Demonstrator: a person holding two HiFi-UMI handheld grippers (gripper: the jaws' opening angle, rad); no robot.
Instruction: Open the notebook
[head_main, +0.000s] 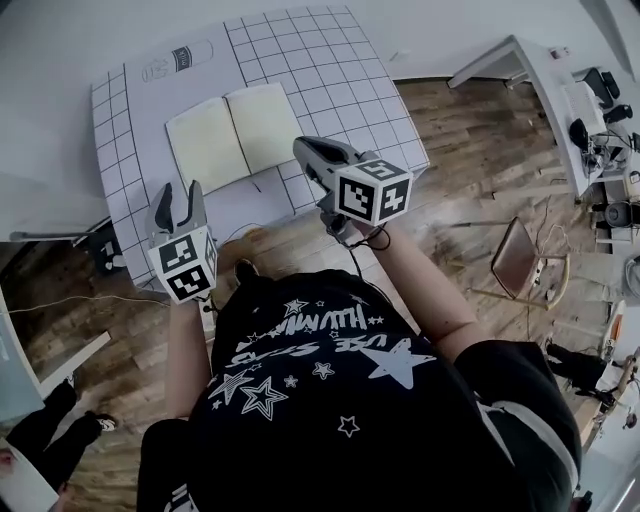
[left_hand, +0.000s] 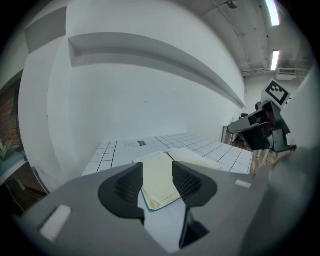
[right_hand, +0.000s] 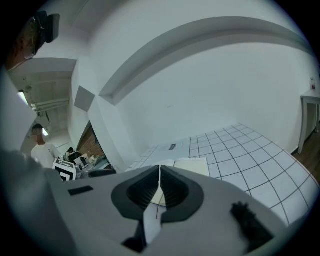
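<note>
Table (head_main: 340, 70): white top with grid-marked mat; largest item, carries the notebook.
Notebook (head_main: 235, 132): lies flat and open near the table's middle, 2 cream pages up, a blue cover edge showing beneath; the task looks complete.
Handling: likely light; pages thin, soft and easily creased; cover somewhat stiffer.
Hold point: best taken at a free outer cover edge, not by a single leaf.
Left gripper (left_hand: 157, 179): raised short of the table, jaws parted by a moderate gap, nothing between them.
Right gripper (right_hand: 160, 187): raised over the near table edge, jaws closed to a slit, holding nothing.
</note>
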